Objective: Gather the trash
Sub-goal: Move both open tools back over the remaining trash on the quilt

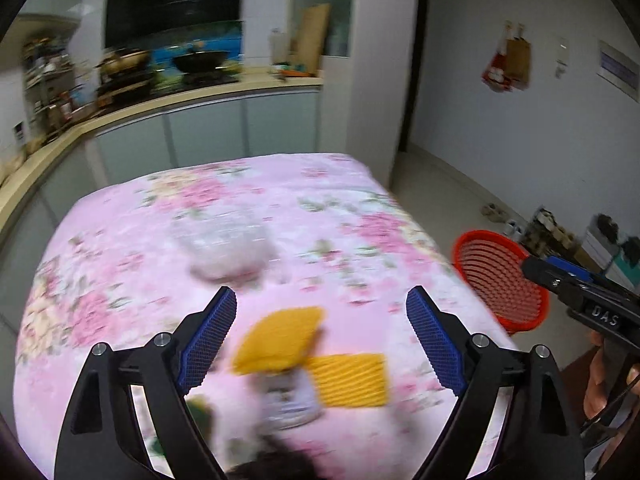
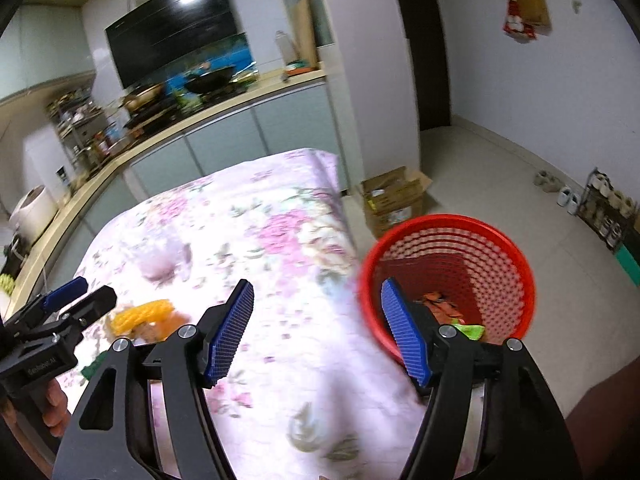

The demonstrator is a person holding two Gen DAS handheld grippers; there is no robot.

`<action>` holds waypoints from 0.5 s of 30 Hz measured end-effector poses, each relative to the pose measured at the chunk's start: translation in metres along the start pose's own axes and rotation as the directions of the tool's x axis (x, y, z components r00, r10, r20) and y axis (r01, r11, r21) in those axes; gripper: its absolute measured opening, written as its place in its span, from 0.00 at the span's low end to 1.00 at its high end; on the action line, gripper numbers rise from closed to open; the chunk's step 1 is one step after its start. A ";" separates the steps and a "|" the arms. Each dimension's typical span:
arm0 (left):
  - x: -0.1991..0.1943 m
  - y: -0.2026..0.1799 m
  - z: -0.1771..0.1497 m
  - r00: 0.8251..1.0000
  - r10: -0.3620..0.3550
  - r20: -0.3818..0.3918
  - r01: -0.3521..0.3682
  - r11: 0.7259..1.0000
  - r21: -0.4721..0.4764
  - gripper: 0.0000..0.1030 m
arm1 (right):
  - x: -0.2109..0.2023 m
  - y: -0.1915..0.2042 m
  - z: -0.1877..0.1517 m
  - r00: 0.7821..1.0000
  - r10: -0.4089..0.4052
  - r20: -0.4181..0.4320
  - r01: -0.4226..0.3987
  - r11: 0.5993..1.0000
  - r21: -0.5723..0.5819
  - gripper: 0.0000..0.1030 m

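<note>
lying below left claw (image 1: 321, 320) (agape): wrapper (image 1: 278, 340)

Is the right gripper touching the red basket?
Cannot tell. In the right wrist view one of the right gripper's fingers overlaps the red basket's rim, but depth is unclear.

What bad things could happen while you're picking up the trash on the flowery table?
1. The yellow packet and small can look blurred, so the open left hand-held gripper may miss them.
2. The red basket stands on the floor beside the table edge, so dropped trash could miss it.
3. The crumpled clear plastic may slip from the pads.
</note>
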State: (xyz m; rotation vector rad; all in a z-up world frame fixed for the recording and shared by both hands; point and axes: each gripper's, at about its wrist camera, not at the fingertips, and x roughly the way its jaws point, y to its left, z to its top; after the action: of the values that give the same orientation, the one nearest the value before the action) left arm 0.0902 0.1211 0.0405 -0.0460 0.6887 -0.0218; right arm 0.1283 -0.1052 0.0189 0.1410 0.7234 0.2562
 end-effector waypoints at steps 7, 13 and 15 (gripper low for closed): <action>-0.016 0.085 -0.012 0.990 0.139 -0.008 -0.138 0.982 -0.131 0.83 | 0.010 0.030 -0.001 0.999 0.033 -0.027 -0.034 0.998 -0.049 0.63; -0.024 0.141 -0.027 0.975 0.219 -0.037 -0.222 0.953 -0.204 0.85 | 0.018 0.042 -0.002 0.998 0.043 -0.049 -0.046 0.997 -0.066 0.63; -0.024 0.154 -0.033 0.970 0.237 -0.053 -0.243 0.945 -0.220 0.86 | 0.020 0.045 -0.003 0.997 0.045 -0.055 -0.049 0.996 -0.072 0.63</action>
State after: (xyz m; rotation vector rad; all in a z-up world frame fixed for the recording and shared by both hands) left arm 0.0516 0.2743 0.0222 -0.1802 0.7170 0.2911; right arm 0.1330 -0.0565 0.0137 0.0813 0.7634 0.3317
